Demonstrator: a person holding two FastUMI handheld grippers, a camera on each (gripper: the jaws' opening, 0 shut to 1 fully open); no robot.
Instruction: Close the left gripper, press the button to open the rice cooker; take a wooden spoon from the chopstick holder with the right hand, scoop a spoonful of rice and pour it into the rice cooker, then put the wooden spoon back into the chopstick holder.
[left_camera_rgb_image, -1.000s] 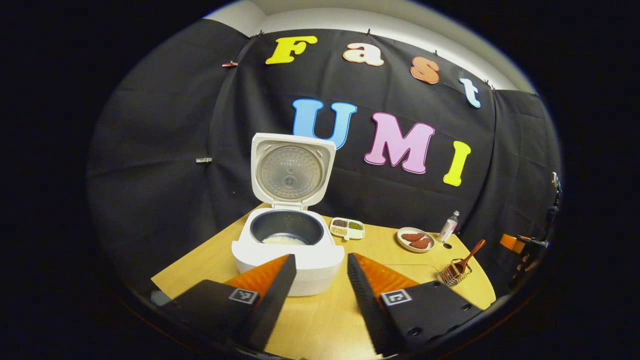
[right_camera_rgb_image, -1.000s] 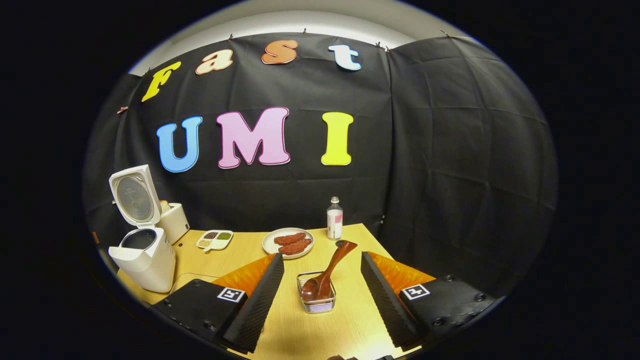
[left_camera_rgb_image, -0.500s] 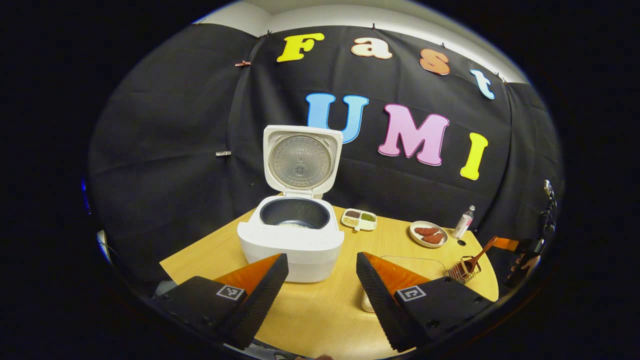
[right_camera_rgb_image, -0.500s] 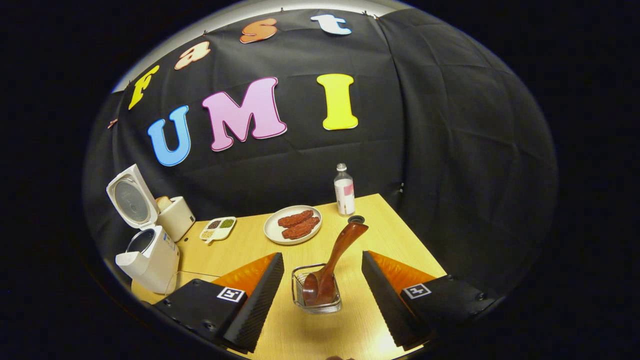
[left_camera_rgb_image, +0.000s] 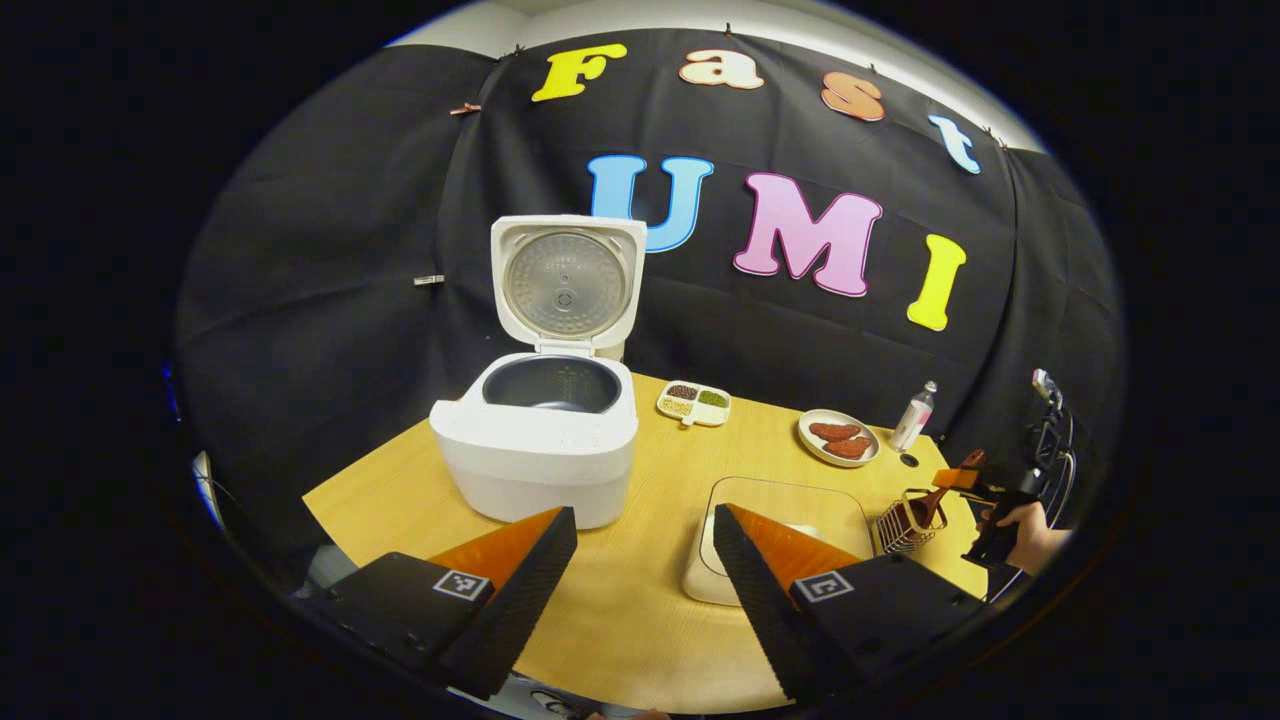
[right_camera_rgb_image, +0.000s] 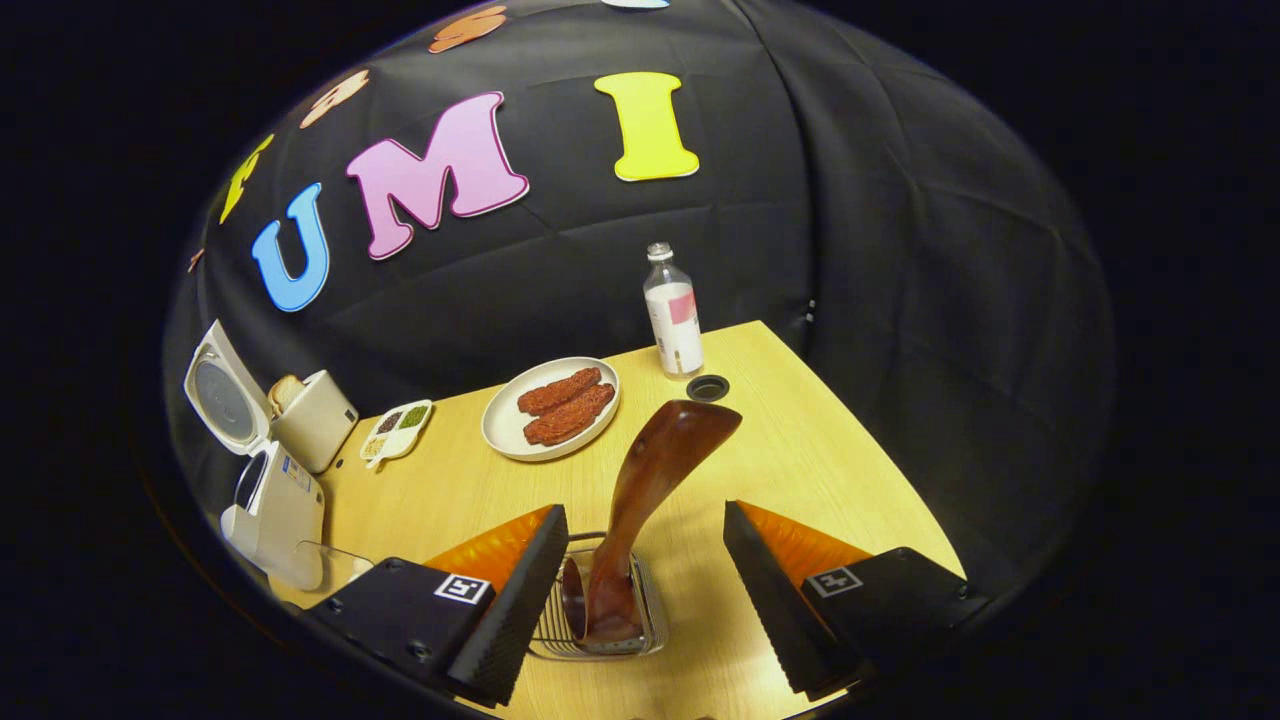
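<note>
Your right gripper (right_camera_rgb_image: 645, 590) fingers apart, straddling the wooden spoon (right_camera_rgb_image: 640, 490) standing in the chopstick holder (right_camera_rgb_image: 600, 625) untouched, your left gripper (left_camera_rgb_image: 640, 585) apart near the rice cooker (left_camera_rgb_image: 540, 445), lid up.

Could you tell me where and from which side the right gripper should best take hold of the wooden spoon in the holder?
Probably on the bare handle of the wooden spoon, above the wire chopstick holder. Its bowl sits down inside the holder, and the handle rises between the open fingers of the right gripper. Come from above, one finger on each side.
</note>
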